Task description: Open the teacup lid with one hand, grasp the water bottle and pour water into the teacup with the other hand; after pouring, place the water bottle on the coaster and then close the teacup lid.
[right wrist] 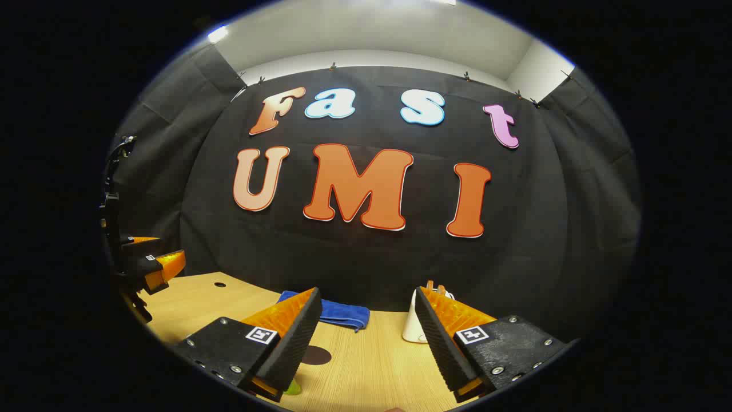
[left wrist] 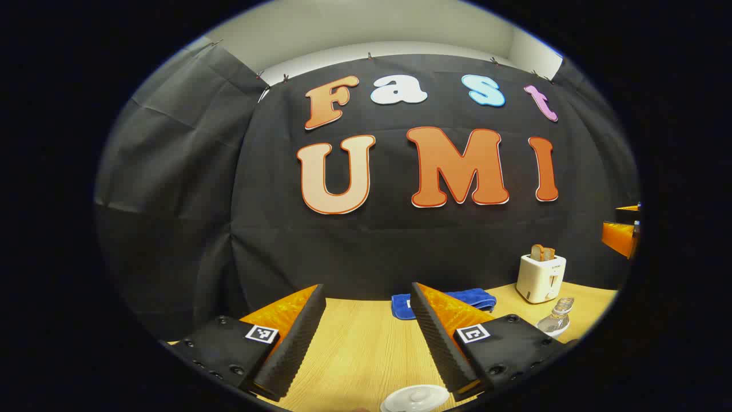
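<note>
Hovering agape, both tongs above table.

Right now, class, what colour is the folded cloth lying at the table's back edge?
Blue; the folded cloth shows best in the left gripper view.

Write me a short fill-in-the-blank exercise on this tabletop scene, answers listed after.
1. The white toaster holds slices of ____.
2. The folded blue cloth lies on the wooden ____, against the booth's wall.
3. The left claw stands ____, nothing between its fingers.
4. The round white teacup lid sits just ____ the left claw.

Answers: bread; table; open; below
</note>
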A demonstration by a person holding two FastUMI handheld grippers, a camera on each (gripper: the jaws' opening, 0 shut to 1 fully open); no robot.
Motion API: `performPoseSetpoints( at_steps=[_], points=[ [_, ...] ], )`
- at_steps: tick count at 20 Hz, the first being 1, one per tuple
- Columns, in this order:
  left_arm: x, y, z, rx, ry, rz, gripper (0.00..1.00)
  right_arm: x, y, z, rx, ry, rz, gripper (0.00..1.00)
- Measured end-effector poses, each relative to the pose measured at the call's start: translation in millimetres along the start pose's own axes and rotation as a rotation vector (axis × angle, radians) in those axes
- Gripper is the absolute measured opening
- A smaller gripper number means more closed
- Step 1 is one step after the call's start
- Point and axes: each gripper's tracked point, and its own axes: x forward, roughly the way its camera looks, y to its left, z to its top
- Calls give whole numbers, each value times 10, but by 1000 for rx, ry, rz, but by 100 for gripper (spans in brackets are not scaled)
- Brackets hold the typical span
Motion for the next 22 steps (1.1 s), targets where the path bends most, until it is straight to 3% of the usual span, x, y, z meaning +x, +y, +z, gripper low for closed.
performPoseSetpoints(
  at_steps=[22],
  points=[
    [-95,23,198,0,-19,7,96,-28,55,-6,24,-5,32,98]
  ],
)
